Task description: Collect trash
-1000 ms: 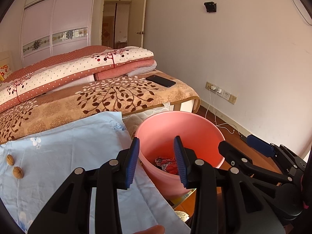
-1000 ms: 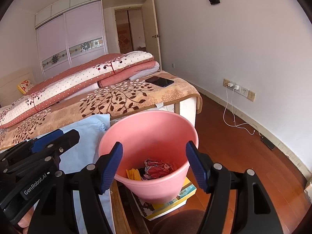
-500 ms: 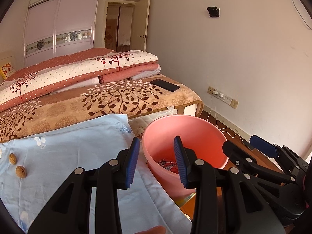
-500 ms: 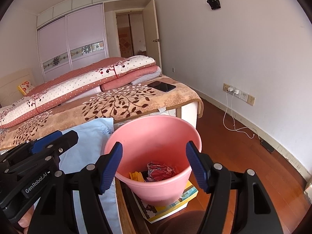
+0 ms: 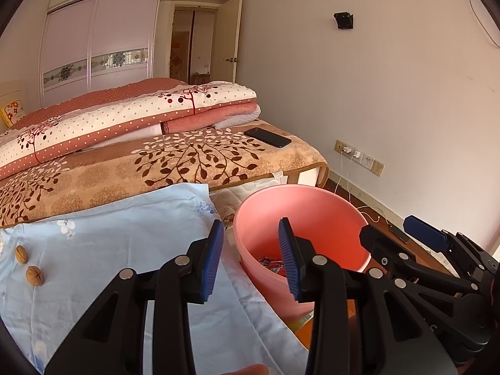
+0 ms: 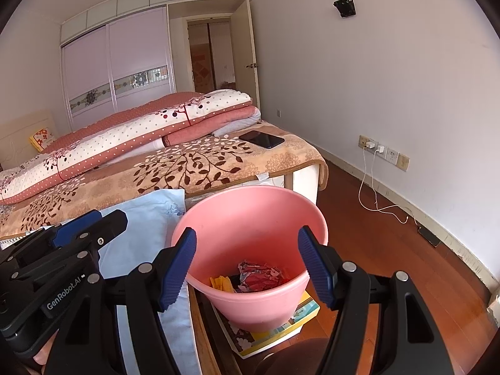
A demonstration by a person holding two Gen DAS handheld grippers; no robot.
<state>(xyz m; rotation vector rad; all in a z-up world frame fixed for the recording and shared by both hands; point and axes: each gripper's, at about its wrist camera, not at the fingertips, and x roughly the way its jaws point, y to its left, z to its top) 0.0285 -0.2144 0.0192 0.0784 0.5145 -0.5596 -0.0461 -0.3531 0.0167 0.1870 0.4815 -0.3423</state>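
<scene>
White "GenRobot.AI" lettering on the black body of the left gripper (image 6: 150, 256), seen in right wrist view, left of the pink bucket (image 6: 250, 300). Box (image 6: 281, 328) under that bucket has print, unreadable. No other legible text.

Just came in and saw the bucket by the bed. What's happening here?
A person is collecting trash with a hand-held tool in each hand. Both the left tool and the right tool are open and empty, poised over the pink bucket, which already holds crumpled wrappers. Two walnuts lie on the light blue cloth to the left, not picked up.
</scene>
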